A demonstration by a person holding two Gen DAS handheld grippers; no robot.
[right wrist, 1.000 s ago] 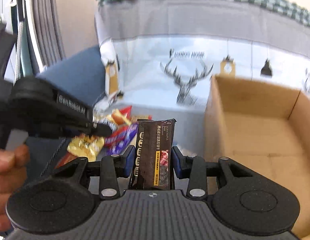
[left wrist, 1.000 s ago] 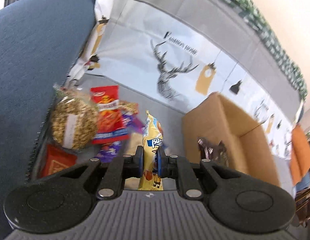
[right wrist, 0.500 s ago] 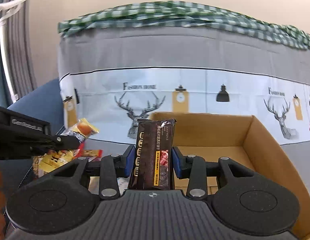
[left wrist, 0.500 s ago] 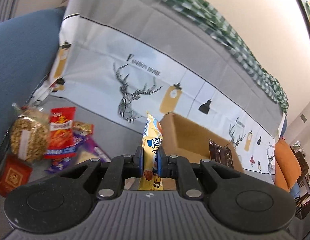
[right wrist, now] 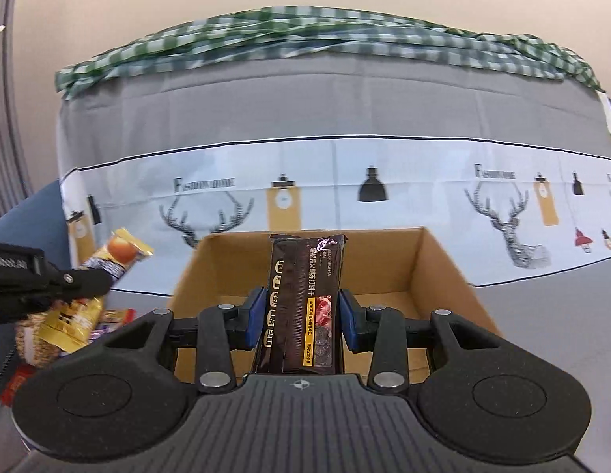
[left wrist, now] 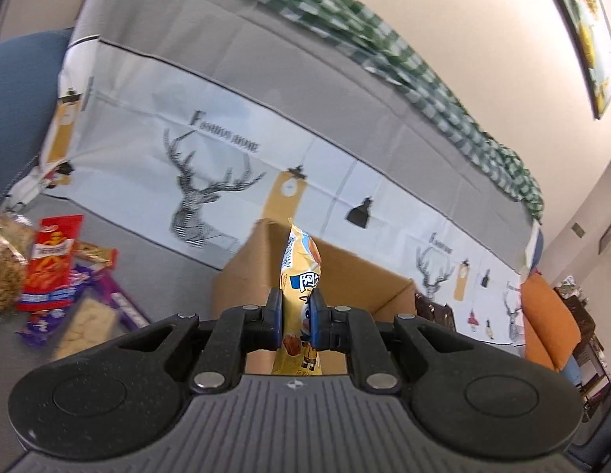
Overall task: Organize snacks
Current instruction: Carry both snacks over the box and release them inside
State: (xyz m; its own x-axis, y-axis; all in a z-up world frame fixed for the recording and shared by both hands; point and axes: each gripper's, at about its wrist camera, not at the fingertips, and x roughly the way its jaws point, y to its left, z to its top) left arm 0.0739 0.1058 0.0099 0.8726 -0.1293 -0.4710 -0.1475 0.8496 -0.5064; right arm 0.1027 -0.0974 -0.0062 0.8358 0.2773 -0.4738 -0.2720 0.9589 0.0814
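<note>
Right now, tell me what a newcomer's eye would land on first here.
First, the two packets held up in front of the open cardboard box: a dark packet upright in the right gripper, and a yellow packet pinched edge-on in the left gripper. Next, the bright snack pile at the far left of the left view. Behind it all hangs the deer-print cover.
</note>
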